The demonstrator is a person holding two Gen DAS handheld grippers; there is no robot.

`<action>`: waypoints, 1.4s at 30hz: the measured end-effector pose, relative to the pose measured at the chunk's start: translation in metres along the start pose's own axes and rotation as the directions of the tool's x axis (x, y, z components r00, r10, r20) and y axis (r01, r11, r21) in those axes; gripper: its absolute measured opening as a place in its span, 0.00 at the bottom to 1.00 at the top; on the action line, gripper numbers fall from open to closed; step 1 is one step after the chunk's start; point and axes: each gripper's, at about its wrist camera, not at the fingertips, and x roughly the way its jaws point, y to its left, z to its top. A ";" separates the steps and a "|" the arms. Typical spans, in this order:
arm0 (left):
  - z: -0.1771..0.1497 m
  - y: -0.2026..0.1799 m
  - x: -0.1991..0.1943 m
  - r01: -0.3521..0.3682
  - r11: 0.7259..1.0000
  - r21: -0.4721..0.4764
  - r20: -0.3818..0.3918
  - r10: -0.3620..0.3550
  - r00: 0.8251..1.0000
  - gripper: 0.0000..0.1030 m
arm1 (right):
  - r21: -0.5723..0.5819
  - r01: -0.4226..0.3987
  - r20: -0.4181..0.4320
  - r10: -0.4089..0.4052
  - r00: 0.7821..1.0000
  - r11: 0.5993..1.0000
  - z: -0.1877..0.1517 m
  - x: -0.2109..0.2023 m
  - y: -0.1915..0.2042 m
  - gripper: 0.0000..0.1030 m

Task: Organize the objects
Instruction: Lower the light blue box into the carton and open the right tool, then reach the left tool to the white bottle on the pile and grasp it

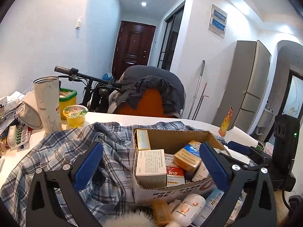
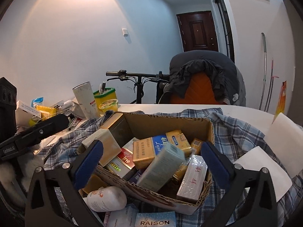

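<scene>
Right gripper [image 2: 151,162] released, pale green box [image 2: 161,168] loose between its jaws, in cardboard box [image 2: 170,123].

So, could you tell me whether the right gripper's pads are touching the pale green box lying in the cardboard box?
Apart. The right wrist view shows the right gripper wide open, a clear gap either side of the pale green box.
</scene>
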 end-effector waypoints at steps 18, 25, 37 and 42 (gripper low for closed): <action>0.004 -0.006 -0.010 0.105 0.993 0.050 -0.030 -0.103 0.994 1.00 | 0.215 -0.018 0.160 -0.017 0.987 0.977 0.014 -0.030 -0.044 1.00; 0.004 -0.013 -0.021 0.220 0.966 0.136 -0.081 -0.211 0.974 1.00 | 0.226 -0.030 0.139 -0.002 0.990 0.974 0.013 -0.025 -0.045 1.00; -0.035 -0.037 -0.002 0.317 0.893 0.319 -0.331 -0.208 0.920 1.00 | 0.218 -0.035 0.120 0.009 0.993 0.975 0.010 -0.020 -0.042 1.00; -0.063 -0.069 0.016 0.373 0.837 0.400 -0.411 -0.200 0.889 1.00 | 0.225 -0.042 0.125 0.014 0.992 0.973 0.011 -0.021 -0.044 1.00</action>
